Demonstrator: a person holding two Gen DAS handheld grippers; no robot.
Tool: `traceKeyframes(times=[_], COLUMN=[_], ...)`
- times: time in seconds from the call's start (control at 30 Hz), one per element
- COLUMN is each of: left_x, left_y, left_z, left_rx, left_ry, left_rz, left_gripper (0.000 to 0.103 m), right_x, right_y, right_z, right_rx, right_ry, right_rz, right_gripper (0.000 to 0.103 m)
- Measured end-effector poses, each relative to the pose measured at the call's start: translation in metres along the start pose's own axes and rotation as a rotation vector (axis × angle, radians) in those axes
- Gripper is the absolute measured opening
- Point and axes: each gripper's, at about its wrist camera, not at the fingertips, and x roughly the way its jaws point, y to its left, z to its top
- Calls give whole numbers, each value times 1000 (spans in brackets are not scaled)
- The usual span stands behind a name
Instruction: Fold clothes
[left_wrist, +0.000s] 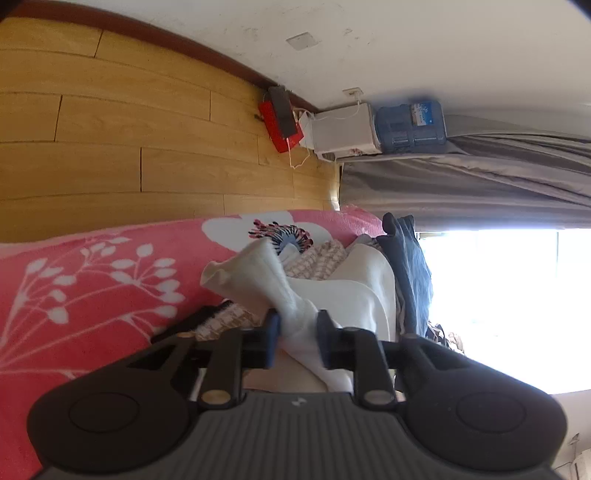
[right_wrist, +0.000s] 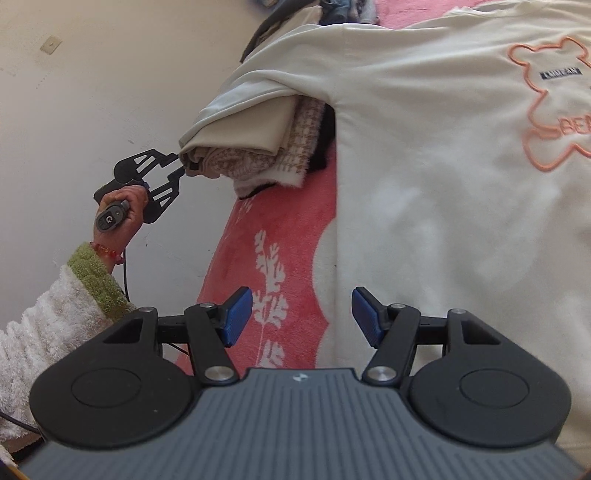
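At the far left of the right wrist view, a person's hand (right_wrist: 120, 210) in a fluffy white sleeve (right_wrist: 48, 317) holds the left gripper (right_wrist: 183, 168), its jaws clamped on the cuff end of the cream sweatshirt (right_wrist: 424, 184). Beside that cuff, a checked garment (right_wrist: 273, 162) lies bunched under the sleeve. The sweatshirt spreads over the pink flowered blanket (right_wrist: 280, 236) on the bed. The right gripper (right_wrist: 302, 317) hovers above the sweatshirt's edge, jaws apart and empty.

Sweatshirt (right_wrist: 424, 184) print seemingly cropped rightward
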Motion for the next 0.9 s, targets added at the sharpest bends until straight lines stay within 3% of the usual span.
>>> traceKeyframes(times=[0.1,0.23,0.47,0.53,0.63,0.73,0.9], left_x=[2,-10,-82,-87,-72,-54,-28], left_y=[-12,-54,-161,-174,-163,-130,-73], left_z=[-2,-16,-38,-41,-39,-29,-1], left_rx=[71,262,594,689,727,698,559], left_ry=[-43,-133,-267,-276,-271,-268,-253], left_rz=[41,144,79,106,218,330,471], left_gripper=[14,8,4,4,4,4,14], right_x=[-8,-17,-28,-27,-26,-26,-28], right_y=[-6,-12,-28,-35,-42,-45,-51], right_z=[-1,-3,-8,-10,-14,-15,-12], right_rx=[30,52,96,121,152,160,173], right_ry=[-12,-16,-39,-43,-46,-49,-49], right_rz=[1,-11,-29,-30,-32,-35,-47], right_gripper=[60,60,60,60,60,60,61])
